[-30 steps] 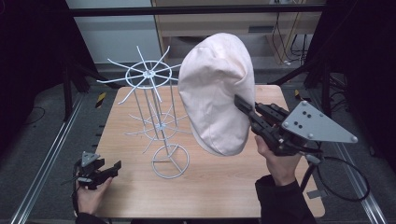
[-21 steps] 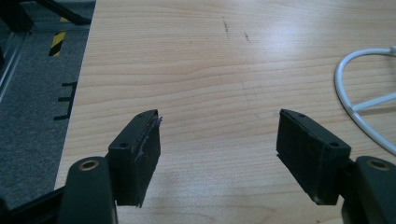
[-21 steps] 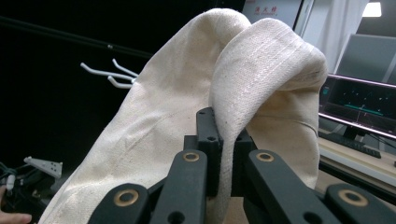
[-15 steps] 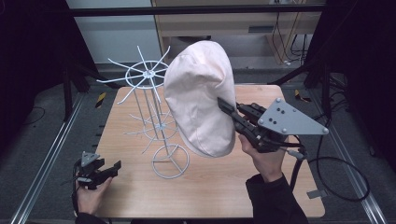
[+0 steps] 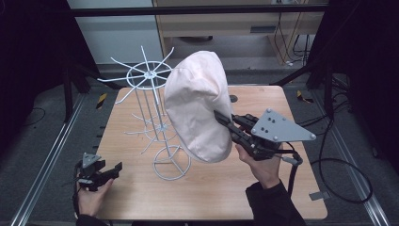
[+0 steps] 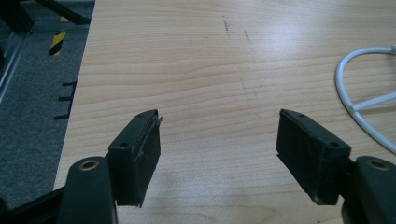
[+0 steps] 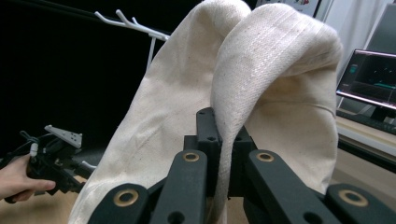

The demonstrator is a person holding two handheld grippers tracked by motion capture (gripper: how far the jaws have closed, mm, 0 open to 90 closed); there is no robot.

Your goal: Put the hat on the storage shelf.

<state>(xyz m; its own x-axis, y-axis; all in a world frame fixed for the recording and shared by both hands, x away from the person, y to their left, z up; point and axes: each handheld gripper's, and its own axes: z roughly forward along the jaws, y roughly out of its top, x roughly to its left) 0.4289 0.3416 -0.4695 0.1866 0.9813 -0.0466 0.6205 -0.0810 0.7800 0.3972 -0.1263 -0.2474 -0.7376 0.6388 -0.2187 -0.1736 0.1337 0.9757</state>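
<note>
High view: the wooden table (image 5: 263, 197) carries a white wire hat rack (image 5: 157, 117), and the pink cloth hat (image 5: 197, 106) hangs upright just right of its top spokes, overlapping them. The right gripper (image 5: 225, 121) is clamped tight on the hat's lower edge, far nearer the rack than the left gripper (image 5: 110, 169), whose jaws stand wide and empty low at the table's near-left corner.

A wooden table (image 5: 141, 188) stands on grey carpet (image 5: 42, 136), with metal rails (image 5: 44, 165) running along both sides. Yellow-and-black tape marks (image 5: 101, 100) lie on the floor near its far left corner. A lit monitor (image 7: 369, 81) glows off to one side, and cables (image 5: 339, 183), possibly power leads, loop across the floor.
</note>
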